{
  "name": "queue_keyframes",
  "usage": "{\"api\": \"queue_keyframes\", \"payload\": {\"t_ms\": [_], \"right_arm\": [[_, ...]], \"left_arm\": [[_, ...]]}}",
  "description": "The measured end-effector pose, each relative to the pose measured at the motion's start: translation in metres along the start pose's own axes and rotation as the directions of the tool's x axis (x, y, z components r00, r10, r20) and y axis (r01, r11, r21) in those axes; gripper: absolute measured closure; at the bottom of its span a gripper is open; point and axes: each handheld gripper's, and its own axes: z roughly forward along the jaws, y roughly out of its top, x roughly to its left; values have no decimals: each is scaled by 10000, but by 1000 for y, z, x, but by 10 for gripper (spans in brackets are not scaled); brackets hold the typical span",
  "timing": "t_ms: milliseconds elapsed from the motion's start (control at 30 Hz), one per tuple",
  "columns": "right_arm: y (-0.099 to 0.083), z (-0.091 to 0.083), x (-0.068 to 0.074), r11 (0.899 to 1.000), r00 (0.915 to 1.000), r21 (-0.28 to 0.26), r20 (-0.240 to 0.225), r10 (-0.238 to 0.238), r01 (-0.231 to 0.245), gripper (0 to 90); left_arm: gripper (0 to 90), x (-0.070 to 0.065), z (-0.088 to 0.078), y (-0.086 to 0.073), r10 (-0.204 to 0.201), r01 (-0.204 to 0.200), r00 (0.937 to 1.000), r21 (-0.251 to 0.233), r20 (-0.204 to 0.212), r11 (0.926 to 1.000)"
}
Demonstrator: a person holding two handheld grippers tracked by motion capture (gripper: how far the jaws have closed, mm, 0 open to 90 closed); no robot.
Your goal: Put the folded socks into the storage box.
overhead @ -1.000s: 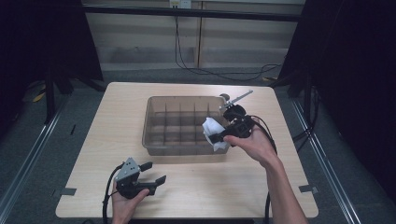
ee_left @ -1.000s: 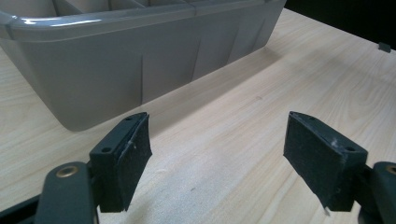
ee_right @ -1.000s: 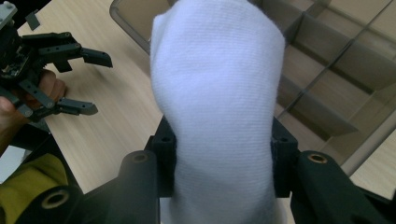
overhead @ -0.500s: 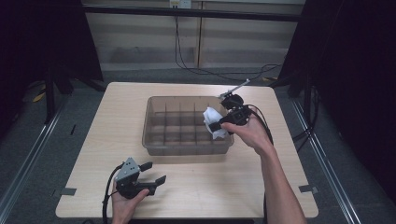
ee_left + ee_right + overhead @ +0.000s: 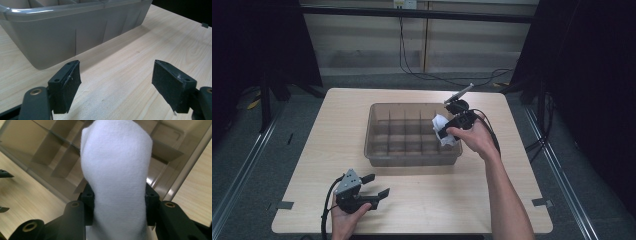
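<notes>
1. The right gripper (image 5: pixel 446 129) is clamped on a bundle of white cloth (image 5: pixel 443 131). In the right gripper view the cloth (image 5: pixel 116 172) bulges up between the two black jaws, squeezed in on both sides, so it's a proper grip and not just resting there.

2. That cloth sits up in the air over the right end of the divided bin (image 5: pixel 377 159), just above the compartments nearest the bin's right wall. From the high view it doesn't look set down into any cell, and I can't say which cell it's over.

3. The bin is a translucent grey-brown tray with a grid of dividers, sitting around the middle of the table (image 5: pixel 312 150), a little nearer the far edge. The cells I can see look bare.

4. The right hand (image 5: pixel 477 141) comes in from the right side of the table, forearm running back toward the near edge, with the gripper's cable looping off behind it.

5. The left gripper (image 5: pixel 374 186) is parked near the table's near-left corner, held in the left hand (image 5: pixel 344 220). Its jaws stand wide apart with nothing between them.

6. In the left gripper view, those pads (image 5: pixel 65 86) hover low over bare wood, pointing at the bin's near wall (image 5: pixel 62 37), which is close but not touching.
</notes>
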Motion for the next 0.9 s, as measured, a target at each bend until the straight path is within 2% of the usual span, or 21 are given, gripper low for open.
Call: {"api": "queue_keyframes", "payload": {"t_ms": [33,67,100,167,267,300,400,433,467,500,600,767,900], "right_arm": [[1,5,0,9994,9996,211,137,256,-258,572],[2,8,0,9990,9993,367,295,244,-255,572],[2,8,0,9990,9993,367,295,244,-255,572],[4,16,2,9964,9974,764,656,310,-360,572],[3,20,3,9953,9963,810,715,481,-539,572],[3,25,3,9927,9951,1022,814,561,-643,572],[1,29,2,9902,9935,1148,899,696,-798,572],[-1,34,3,9878,9910,1299,1136,713,-859,572],[-1,34,3,9878,9910,1299,1136,713,-859,572],[-1,39,4,9833,9876,1546,1383,745,-958,572],[-1,42,5,9820,9869,1592,1408,790,-1014,573],[-5,50,3,9732,9770,1944,1963,837,-1225,572],[-5,54,2,9696,9724,1956,2083,1055,-1471,573]], "left_arm": [[227,-1,0,0,-3,3,9999,-2,-145,10000],[228,0,0,0,-4,4,10000,-20,-9,10000],[228,0,0,0,8,-8,10000,-11,-2,10000],[228,0,0,0,6,-6,10000,66,24,10000],[228,0,0,0,37,-37,10000,60,-5,10000],[227,0,0,0,34,-34,10000,57,18,10000],[227,0,0,0,33,-33,10000,94,-31,10000],[225,0,0,0,39,-38,10000,91,-85,10000],[225,0,0,0,39,-38,10000,91,-85,10000],[224,0,0,0,24,-23,10000,104,-86,9999],[223,0,0,0,-35,35,10000,-7,-61,10000],[223,0,0,0,-41,41,10000,19,-72,10000],[221,0,0,0,-45,46,9999,21,-102,10000]]}}
